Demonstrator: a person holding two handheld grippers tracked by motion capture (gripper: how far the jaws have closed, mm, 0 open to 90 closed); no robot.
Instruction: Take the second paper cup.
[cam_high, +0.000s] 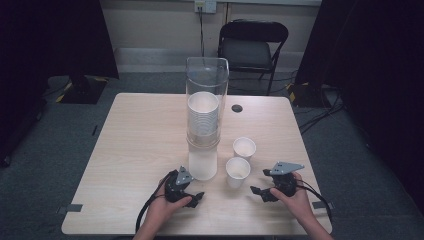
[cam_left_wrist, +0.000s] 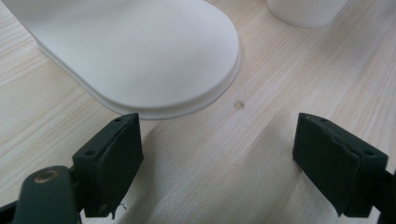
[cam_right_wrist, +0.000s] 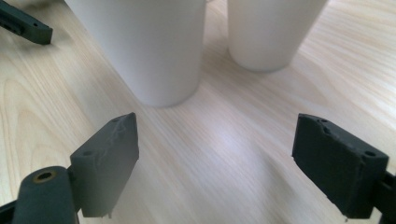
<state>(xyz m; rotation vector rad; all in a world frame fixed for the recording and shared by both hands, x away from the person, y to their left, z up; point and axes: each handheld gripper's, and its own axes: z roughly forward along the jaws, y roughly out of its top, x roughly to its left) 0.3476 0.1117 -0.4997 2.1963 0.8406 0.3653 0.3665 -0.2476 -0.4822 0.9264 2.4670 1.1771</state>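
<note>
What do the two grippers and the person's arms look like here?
Both the left gripper and the right gripper are black, each topped by a grey three-cornered plate, with a black cable trailing back. Close up, each has two blocky black jaws with small screw holes and worn edges. The forearms are bare, with no sleeves in view.

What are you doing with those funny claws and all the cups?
A person sits at a wooden table with a gripper in each hand. Both the left gripper and the right gripper are open and hold nothing. In the middle stands a tall clear cup dispenser with a stack of paper cups inside. Two loose white cups, the nearer cup and the farther cup, stand upright just ahead of the right gripper.
</note>
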